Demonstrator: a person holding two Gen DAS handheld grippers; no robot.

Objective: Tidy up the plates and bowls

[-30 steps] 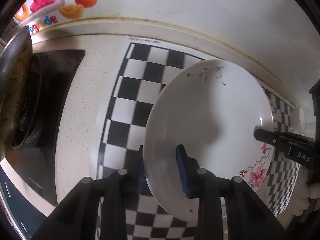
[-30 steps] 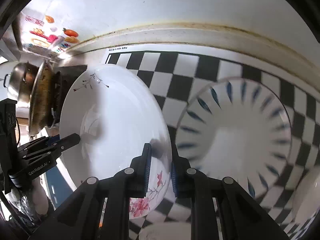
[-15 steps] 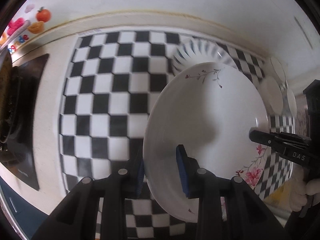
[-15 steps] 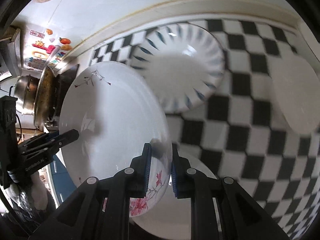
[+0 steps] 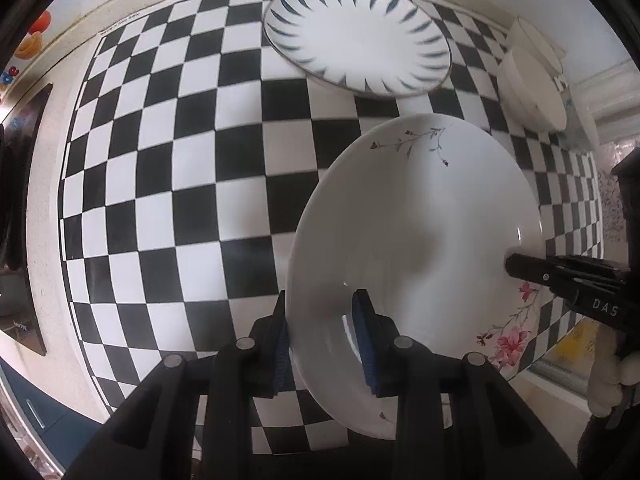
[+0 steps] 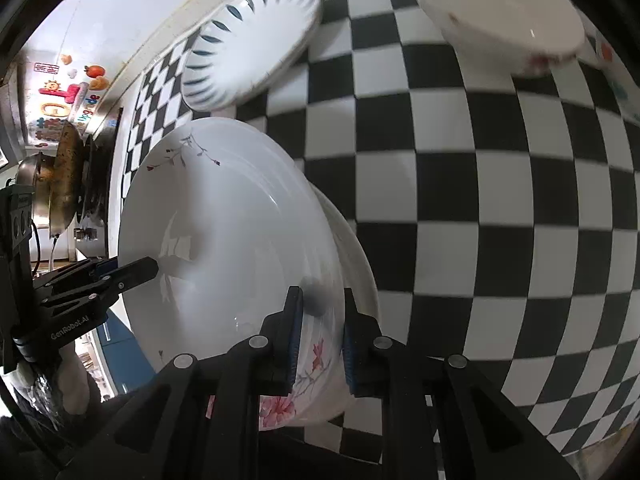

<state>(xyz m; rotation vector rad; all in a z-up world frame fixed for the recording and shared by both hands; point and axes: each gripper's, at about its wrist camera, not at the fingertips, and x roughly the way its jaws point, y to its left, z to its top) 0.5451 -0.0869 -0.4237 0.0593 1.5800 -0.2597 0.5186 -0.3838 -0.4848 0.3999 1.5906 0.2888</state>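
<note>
A white plate with pink flowers (image 5: 420,240) is held by both grippers above the checkered mat. My left gripper (image 5: 324,332) is shut on its near rim. My right gripper (image 6: 320,332) is shut on the opposite rim by the pink flowers; it also shows in the left wrist view (image 5: 560,280). In the right wrist view the flowered plate (image 6: 224,240) sits just over a second white plate (image 6: 356,256); I cannot tell whether they touch. A blue-striped plate (image 5: 356,36) lies at the back of the mat. White bowls (image 5: 532,80) stand at the back right.
The black-and-white checkered mat (image 5: 180,160) covers the counter. A stove with a metal pot (image 6: 60,184) is at the left. The wall runs along the back. A white bowl (image 6: 500,12) stands at the right in the right wrist view.
Both grippers have carried the flowered plate to the right, away from the stove, and lowered it over a second white plate. The striped plate and bowls have come into view.
</note>
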